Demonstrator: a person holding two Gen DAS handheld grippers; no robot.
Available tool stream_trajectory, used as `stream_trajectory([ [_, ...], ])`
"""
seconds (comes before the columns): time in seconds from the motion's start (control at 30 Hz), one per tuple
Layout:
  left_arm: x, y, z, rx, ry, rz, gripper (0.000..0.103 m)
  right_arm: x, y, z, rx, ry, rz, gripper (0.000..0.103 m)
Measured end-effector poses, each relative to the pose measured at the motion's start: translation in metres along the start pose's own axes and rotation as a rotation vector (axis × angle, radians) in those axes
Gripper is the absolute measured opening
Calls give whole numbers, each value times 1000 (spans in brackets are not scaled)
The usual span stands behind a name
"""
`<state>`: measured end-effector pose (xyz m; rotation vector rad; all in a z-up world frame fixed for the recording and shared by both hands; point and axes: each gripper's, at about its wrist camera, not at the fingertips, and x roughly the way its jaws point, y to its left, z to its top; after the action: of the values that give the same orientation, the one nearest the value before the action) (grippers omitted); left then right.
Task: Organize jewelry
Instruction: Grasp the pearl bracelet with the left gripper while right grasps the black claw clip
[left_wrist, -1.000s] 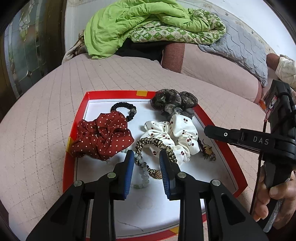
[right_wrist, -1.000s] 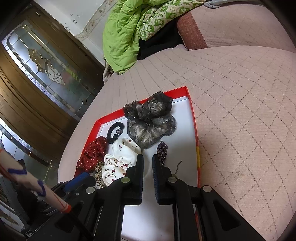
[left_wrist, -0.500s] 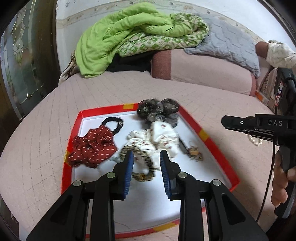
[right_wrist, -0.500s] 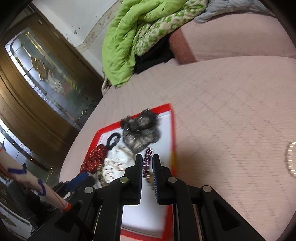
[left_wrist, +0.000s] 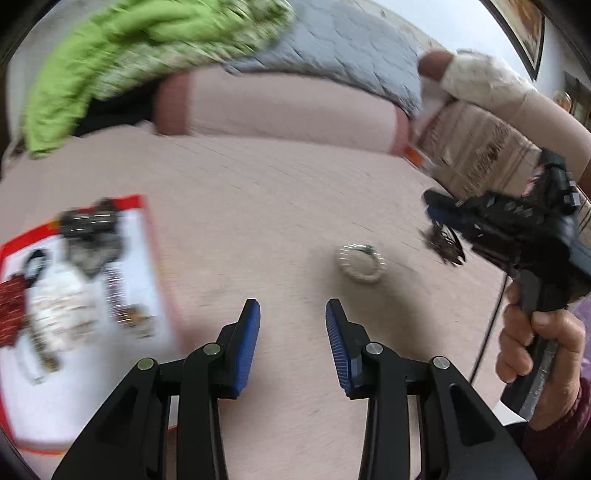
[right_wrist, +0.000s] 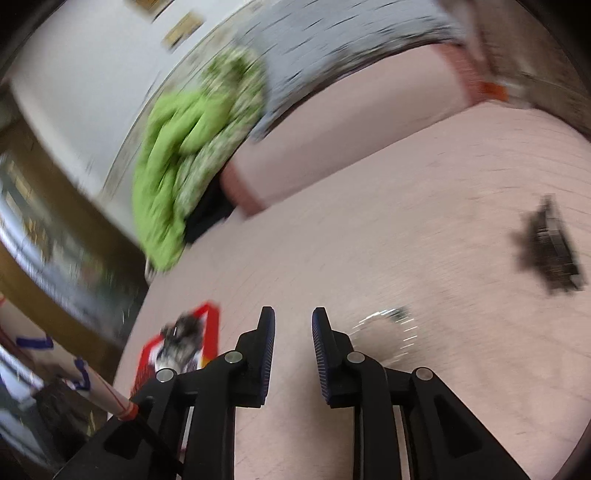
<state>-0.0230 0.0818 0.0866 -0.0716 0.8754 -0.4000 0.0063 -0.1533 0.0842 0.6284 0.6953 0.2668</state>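
A pearl bracelet (left_wrist: 361, 263) lies on the pink bed ahead of the empty left gripper (left_wrist: 292, 345), its jaws just opening, as do the right gripper (right_wrist: 293, 354) jaws.

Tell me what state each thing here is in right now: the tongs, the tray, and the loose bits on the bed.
Left tongs: open, nothing between them, just been opening.
Right tongs: open, empty, just been opening.
Red tray: on the bedspread, holding scrunchies.
Pearl bracelet: lying loose on the bedspread, outside the tray.
Dark hair clip: lying loose, blurred, outside the tray.
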Motion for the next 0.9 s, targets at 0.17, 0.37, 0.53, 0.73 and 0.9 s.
stream_trajectory([
  [0.17, 66, -30, 33, -22, 123, -65, 36, -40, -45, 32, 80, -128, -107, 28],
  [0.37, 142, -48, 53, -13, 226, -8, 36, -68, -103, 50, 220, -194, -193, 37],
  [0.53, 169, -62, 53, 59, 204, 73, 35, -84, -137, 54, 290, -199, -252, 39],
  [0.73, 164, -76, 40, 120, 128, 79, 9, -84, -158, 58, 291, -177, -320, 57],
  [0.9, 146, -70, 31, 103, 120, 4, 9, -55, -160, 59, 204, -82, -389, 60],
])
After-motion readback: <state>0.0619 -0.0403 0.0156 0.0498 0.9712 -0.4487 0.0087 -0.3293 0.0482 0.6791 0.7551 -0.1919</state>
